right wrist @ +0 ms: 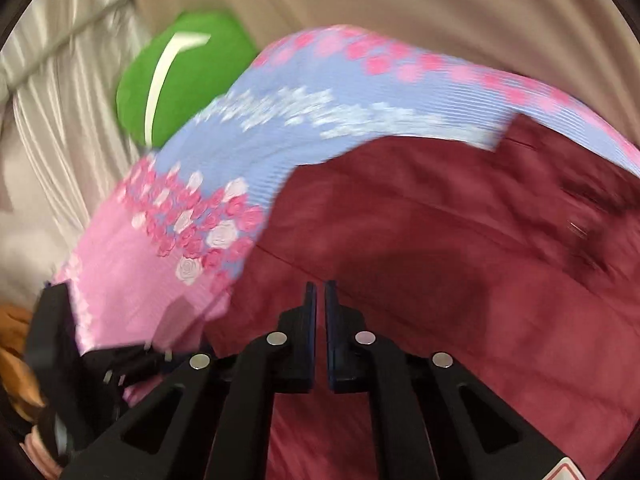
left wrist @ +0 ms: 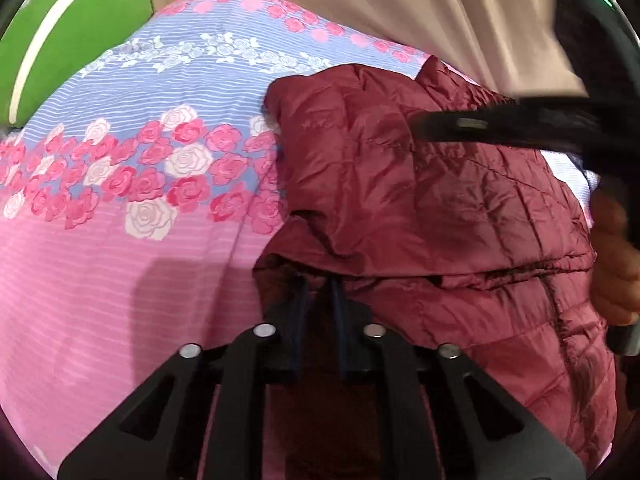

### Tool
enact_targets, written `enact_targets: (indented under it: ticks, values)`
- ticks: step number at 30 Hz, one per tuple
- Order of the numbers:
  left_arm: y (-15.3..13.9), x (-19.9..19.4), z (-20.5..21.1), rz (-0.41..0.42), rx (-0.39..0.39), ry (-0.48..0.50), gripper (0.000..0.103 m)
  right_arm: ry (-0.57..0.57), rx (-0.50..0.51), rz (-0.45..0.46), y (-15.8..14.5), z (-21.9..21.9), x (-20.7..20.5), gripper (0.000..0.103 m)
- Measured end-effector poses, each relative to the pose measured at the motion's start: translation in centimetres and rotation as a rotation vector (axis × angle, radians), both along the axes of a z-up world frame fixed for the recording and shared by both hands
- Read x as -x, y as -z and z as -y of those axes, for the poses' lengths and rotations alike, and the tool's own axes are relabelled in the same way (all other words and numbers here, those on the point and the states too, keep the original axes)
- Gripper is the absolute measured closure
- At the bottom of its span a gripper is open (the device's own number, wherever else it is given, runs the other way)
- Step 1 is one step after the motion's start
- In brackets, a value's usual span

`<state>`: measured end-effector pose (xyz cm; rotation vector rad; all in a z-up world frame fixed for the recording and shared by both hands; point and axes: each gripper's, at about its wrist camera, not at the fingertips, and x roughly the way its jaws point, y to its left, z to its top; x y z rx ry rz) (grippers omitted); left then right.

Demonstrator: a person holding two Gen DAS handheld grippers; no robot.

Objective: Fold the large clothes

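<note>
A maroon quilted puffer jacket (left wrist: pixel 420 200) lies bunched on a bed sheet with pink and white roses (left wrist: pixel 120 220). My left gripper (left wrist: pixel 320 284) is shut on a fold at the jacket's near edge; its fingertips are buried in the fabric. My right gripper (right wrist: pixel 319 292) hovers just above the jacket (right wrist: pixel 440 260), its jaws nearly closed with nothing between them. In the left wrist view the right gripper (left wrist: pixel 424 126) reaches in from the right over the jacket. The right wrist view is motion-blurred.
A green cushion with a white stripe (left wrist: pixel 68 36) sits at the bed's far left, also in the right wrist view (right wrist: pixel 180 76). Beige fabric (left wrist: pixel 380 4) hangs behind the bed. Pale satin cloth (right wrist: pixel 52 100) lies at the left. The left gripper's body (right wrist: pixel 56 360) shows at lower left.
</note>
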<state>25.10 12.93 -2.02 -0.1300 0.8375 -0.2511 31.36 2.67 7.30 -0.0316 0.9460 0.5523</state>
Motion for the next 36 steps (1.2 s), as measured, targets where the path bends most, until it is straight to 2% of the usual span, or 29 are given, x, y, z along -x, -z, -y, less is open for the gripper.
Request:
enact_targets:
  ticks: [3, 5, 8, 12, 15, 18, 21, 23, 24, 27, 28, 29, 31, 33, 34, 36]
  values:
    - [0.3, 0.3, -0.3, 0.016, 0.025, -0.010, 0.097, -0.032, 0.052, -0.011, 2.2, -3.7, -2.6, 0.103]
    - [0.2, 0.4, -0.1, 0.021, 0.018, -0.010, 0.097, -0.007, 0.072, -0.028, 4.0, -5.7, -5.4, 0.103]
    - [0.3, 0.5, -0.5, 0.020, 0.040, -0.008, 0.097, 0.038, 0.011, -0.049, 5.6, -5.9, -7.9, 0.103]
    - [-0.1, 0.6, -1.4, 0.011, 0.090, -0.020, 0.097, 0.054, -0.031, -0.057, 5.7, -5.3, -8.2, 0.103]
    - [-2.3, 1.0, -1.8, 0.049, 0.130, -0.012, 0.096, 0.037, -0.036, -0.031, 4.6, -4.1, -6.3, 0.102]
    - [-2.8, 0.1, -0.4, 0.058, 0.005, 0.002, 0.096, 0.018, -0.099, -0.015, 3.1, -2.3, -4.0, 0.100]
    - [-1.1, -1.6, 0.6, -0.010, -0.036, 0.020, 0.097, 0.015, -0.123, -0.012, 1.8, 0.0, -2.5, 0.100]
    - [-0.9, -1.5, 0.9, 0.005, -0.080, 0.012, 0.103, 0.020, -0.122, -0.032, 1.6, 0.6, -2.3, 0.099]
    - [-0.9, -1.4, 1.0, 0.005, -0.095, 0.005, 0.103, 0.021, -0.116, -0.038, 1.8, 0.5, -2.4, 0.099]
    - [-0.9, -1.1, -0.4, -0.016, -0.063, -0.043, 0.103, 0.021, -0.082, -0.113, 4.6, -1.3, -3.7, 0.098]
    - [-0.9, -1.1, -0.6, -0.016, -0.064, -0.054, 0.103, 0.029, -0.068, -0.112, 5.9, -1.9, -4.0, 0.102]
    - [-0.9, -1.0, -0.8, -0.017, -0.068, -0.066, 0.103, 0.028, -0.082, -0.073, 6.0, -2.1, -3.8, 0.102]
    - [-1.1, -0.9, -0.7, -0.022, -0.082, -0.084, 0.103, 0.036, -0.081, -0.062, 6.0, -2.3, -3.7, 0.103]
    - [-1.8, -0.2, -0.3, -0.020, -0.112, -0.101, 0.103, 0.073, -0.080, -0.092, 5.2, -1.3, -3.1, 0.103]
    - [-2.2, 0.1, -0.4, -0.010, -0.125, -0.105, 0.103, 0.084, -0.075, -0.078, 4.7, -0.7, -2.5, 0.102]
    - [-4.1, 0.8, -0.2, 0.037, -0.108, -0.080, 0.103, 0.110, -0.045, 0.010, 2.5, 2.2, 0.0, 0.094]
